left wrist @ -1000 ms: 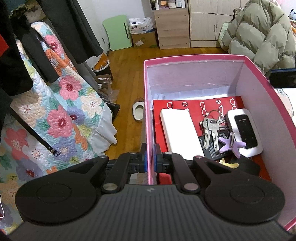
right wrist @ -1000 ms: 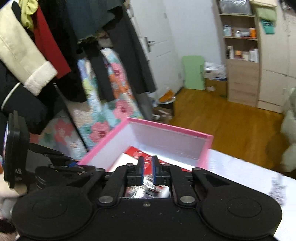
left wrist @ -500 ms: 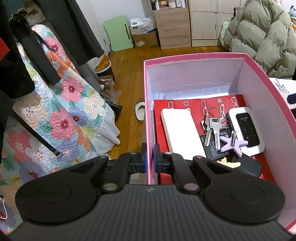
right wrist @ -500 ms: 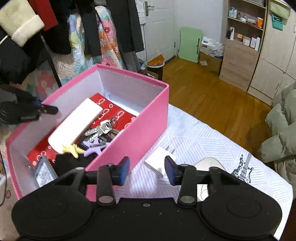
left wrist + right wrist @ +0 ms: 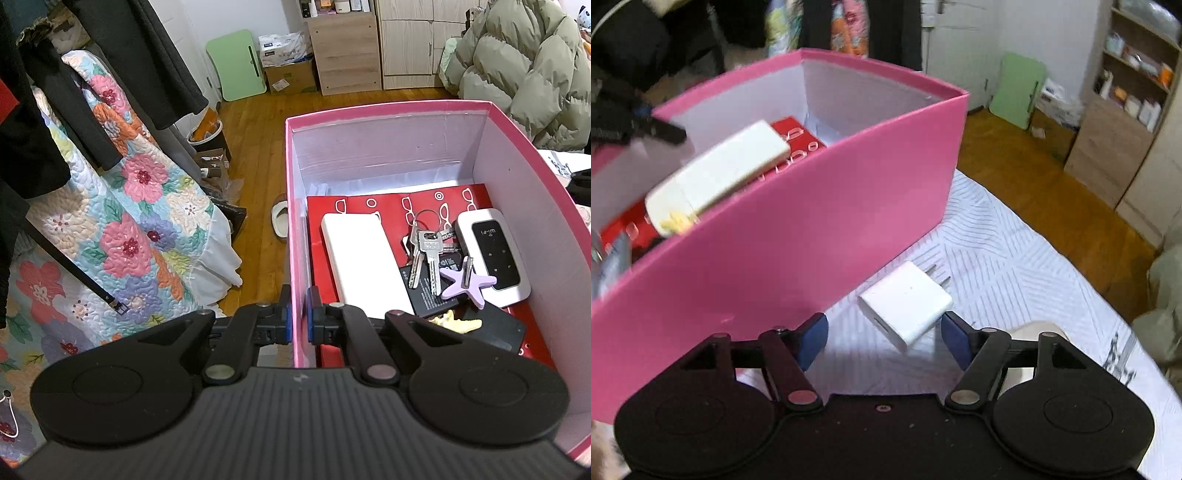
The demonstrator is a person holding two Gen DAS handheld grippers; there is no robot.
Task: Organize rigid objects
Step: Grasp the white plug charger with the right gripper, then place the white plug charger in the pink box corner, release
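Lying on the striped white cloth (image 5: 1015,236) just outside the pink box (image 5: 812,236), white plug charger (image 5: 905,306), a small glossy cube with prongs pointing away. Straddling it, right claw (image 5: 884,338), jaws opening, pads not yet touching, seemingly lining up a pickup. Clamping the box's near wall, left claw (image 5: 298,319), likely steadying it.

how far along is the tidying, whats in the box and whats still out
Done: the pink box already holds a white power bank, keys, a wifi router and a purple star. In hand: the left gripper clamps the box wall; the right gripper is opening around the white charger, not gripping it yet. Left: the charger, lying on the cloth.
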